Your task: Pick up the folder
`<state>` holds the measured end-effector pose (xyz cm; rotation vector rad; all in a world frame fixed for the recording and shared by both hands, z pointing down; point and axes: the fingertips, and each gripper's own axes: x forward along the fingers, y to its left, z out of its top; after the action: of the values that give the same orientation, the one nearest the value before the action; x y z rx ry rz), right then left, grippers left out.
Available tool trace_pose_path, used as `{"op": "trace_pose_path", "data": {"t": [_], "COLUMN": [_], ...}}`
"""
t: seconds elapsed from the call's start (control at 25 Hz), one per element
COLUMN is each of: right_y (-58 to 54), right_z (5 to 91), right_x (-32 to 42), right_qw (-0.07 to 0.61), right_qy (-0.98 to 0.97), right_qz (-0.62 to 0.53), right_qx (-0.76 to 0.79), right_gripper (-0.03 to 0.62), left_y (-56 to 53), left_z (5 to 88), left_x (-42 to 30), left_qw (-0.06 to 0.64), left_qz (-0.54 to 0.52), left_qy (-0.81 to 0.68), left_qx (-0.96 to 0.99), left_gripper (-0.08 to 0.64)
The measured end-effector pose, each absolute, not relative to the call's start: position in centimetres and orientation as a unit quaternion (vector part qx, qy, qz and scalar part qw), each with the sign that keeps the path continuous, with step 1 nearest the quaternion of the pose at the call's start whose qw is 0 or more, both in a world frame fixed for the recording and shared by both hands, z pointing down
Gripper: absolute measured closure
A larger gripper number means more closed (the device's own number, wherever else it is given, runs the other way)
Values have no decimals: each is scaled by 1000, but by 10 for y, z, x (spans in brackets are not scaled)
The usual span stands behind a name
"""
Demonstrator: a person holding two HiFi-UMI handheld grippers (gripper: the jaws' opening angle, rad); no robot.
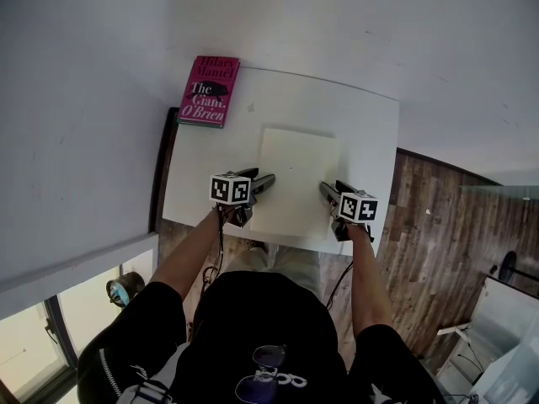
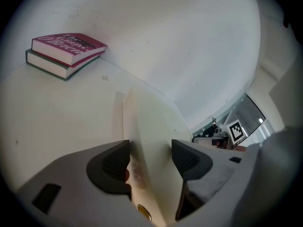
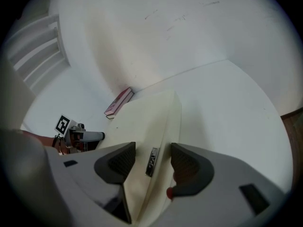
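A cream folder (image 1: 296, 179) lies over the near half of the white table (image 1: 362, 133). My left gripper (image 1: 263, 182) holds its left edge and my right gripper (image 1: 328, 190) its right edge. In the left gripper view the folder (image 2: 151, 126) fills the space between the dark pads (image 2: 113, 167) of the left gripper (image 2: 150, 160) and casts a shadow on the table beside it. In the right gripper view the folder's edge (image 3: 151, 122), with a small metal clip (image 3: 151, 161), sits between the jaws of the right gripper (image 3: 152, 160).
Two stacked books, the top one pink (image 1: 209, 91), rest at the table's far left corner, against the white wall (image 1: 337, 23). Wooden floor (image 1: 429, 225) lies to the right of the table. The person's arms and body fill the near side.
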<state>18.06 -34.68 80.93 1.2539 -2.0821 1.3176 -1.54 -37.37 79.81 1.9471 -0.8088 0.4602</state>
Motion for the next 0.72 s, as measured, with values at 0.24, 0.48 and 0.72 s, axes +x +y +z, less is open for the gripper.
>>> {"op": "trace_pose_path", "data": {"t": [0.24, 0.48, 0.72], "right_y": [-347, -346, -346], "right_z": [803, 792, 766], "right_x": [178, 177, 175], "right_qw": [185, 190, 186], "right_qy": [-742, -749, -757], "right_qz": [463, 445, 418], "right_qx": [449, 453, 466], "right_gripper": [345, 348, 350], "left_y": [-371, -369, -369], "left_z": [795, 789, 766], "left_x": [-16, -18, -19], "left_qw": [470, 461, 430], "left_qz": [201, 200, 202], "left_qy": [-331, -331, -329], "left_qx": [793, 799, 816], "left_gripper": [275, 275, 275]}}
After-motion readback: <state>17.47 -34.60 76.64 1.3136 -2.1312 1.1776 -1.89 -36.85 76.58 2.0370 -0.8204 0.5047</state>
